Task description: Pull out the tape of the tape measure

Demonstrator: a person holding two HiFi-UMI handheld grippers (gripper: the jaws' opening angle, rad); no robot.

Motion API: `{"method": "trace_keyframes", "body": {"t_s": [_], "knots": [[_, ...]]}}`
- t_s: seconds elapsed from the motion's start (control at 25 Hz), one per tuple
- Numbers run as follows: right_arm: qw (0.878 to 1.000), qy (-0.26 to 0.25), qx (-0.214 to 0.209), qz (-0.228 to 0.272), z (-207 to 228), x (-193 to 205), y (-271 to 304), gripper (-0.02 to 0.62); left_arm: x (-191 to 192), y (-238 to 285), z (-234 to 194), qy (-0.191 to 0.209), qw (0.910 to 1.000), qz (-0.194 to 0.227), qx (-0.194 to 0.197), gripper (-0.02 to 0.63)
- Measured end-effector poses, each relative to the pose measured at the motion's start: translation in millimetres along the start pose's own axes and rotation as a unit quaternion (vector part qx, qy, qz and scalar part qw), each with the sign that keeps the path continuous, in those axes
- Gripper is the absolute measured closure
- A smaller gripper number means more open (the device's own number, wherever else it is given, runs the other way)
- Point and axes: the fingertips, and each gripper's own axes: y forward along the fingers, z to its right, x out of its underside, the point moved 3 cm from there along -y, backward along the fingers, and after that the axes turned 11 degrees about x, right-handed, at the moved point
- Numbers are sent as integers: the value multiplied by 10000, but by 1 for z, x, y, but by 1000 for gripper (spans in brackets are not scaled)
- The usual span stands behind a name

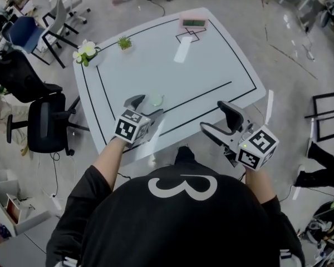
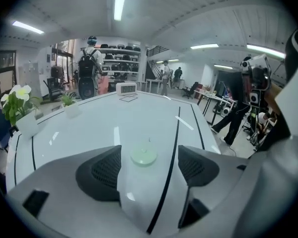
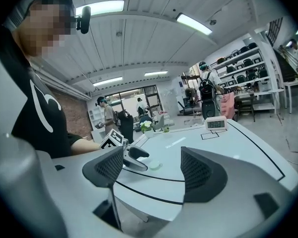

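The left tongs (image 1: 146, 105) sit just below the centre of the head view, over the near part of the white worktop (image 1: 211, 65), and they are released. In the left gripper view (image 2: 149, 170) the two dark ribbed pads stand well apart with only bare worktop and a black line (image 2: 171, 157) between them. The tape measure (image 1: 157, 100), a small round pale green disc, lies flat on the worktop just beyond the tips of these tongs. In the left gripper view it shows at mid-frame (image 2: 143, 155), framed by the gap between the pads but touched by neither. The right tongs (image 1: 217, 120) are at the lower right of the head view, off the near edge of the worktop and well apart from the disc. They too are spread wide and grasp nothing. The right gripper view (image 3: 156, 175) looks through their gap across the worktop to the disc (image 3: 154, 166) and the left tongs (image 3: 131, 160) beside it. At the far edge of the worktop, top centre of the head view, stands a small digital clock (image 1: 193, 23). A pot of white flowers (image 1: 86, 50) and a small green plant (image 1: 124, 43) are at the upper left corner.
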Motion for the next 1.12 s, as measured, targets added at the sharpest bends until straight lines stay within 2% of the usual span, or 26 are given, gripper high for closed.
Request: {"method": "trace_keyframes", "body": {"t_s": [0.32, 0.52, 0.68, 1.12], "knots": [[9984, -170, -488, -235, 24, -15, 35, 245, 2, 24, -15, 6, 9995, -201, -225, 263], [9953, -299, -837, -388, 30, -20, 53, 247, 4, 28, -13, 136, 9990, -314, -294, 339], [9902, -582, -1156, -532, 40, -24, 75, 247, 6, 31, -17, 165, 9982, -440, -383, 357], [9804, -766, -1689, -665, 53, -25, 111, 250, 5, 34, -17, 90, 9982, -565, -154, 391]]}}
